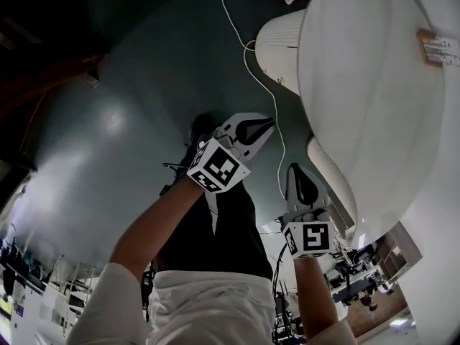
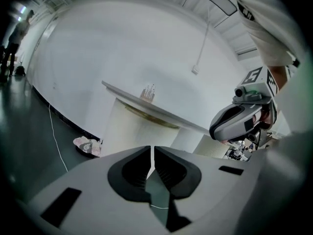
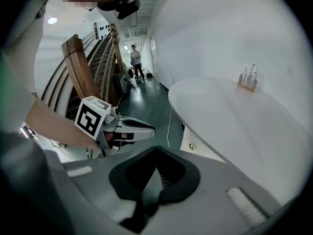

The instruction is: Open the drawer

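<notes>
Drawer point(image 3: 195, 149): closed, under the white round table point(image 3: 220, 111).
Left hand-held gripper point(image 2: 152, 150): clenched, empty.
Right hand-held gripper point(image 3: 156, 152): clenched, empty.

No word, number or brand can be read anywhere. The only signs are black-and-white square patterns on the cube point(image 1: 218, 169) of the left gripper point(image 1: 267, 125) and of the right gripper point(image 1: 295, 169); they hold no letters.
</notes>
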### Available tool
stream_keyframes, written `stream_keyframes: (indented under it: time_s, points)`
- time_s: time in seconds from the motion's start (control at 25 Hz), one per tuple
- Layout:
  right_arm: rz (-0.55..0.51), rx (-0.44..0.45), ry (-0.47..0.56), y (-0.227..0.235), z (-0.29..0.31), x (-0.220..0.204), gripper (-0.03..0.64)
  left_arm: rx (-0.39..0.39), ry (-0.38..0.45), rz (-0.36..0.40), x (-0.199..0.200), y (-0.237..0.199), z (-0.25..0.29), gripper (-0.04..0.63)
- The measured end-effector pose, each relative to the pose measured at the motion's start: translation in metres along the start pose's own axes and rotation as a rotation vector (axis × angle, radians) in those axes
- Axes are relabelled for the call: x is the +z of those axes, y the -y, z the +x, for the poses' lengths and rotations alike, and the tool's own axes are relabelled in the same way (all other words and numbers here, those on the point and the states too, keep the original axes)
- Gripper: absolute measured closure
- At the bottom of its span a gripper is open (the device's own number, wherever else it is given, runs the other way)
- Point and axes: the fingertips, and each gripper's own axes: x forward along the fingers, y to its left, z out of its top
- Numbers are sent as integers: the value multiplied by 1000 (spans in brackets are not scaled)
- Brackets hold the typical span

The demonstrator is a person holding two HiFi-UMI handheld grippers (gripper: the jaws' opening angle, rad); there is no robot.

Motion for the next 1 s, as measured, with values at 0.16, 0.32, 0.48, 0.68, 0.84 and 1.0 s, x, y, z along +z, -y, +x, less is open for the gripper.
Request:
stream_keyframes:
  time_s: [0.16,0.32,0.48,0.68,0.84,1.0]
  points:
    - [2,-4,3,4,14,-5,606,-16,2,24,-13,-8,24,586]
    - [24,-4,-8,8,27,-20,606,-21,20,50,-19,-17,50,553]
    - [21,-11,-14,13,37,-35,606,-17,35,85,-26,-22,77,534]
    - [43,-17,-1,20,39,-44,606,-32,48,78,-37,-17,104,506]
    - [63,-19,4,25,39,-50,606,-39,56,65,-41,-17,123,479]
    - [72,-16,2,28,39,-59,606,-32,53,68,-48,-20,136,456]
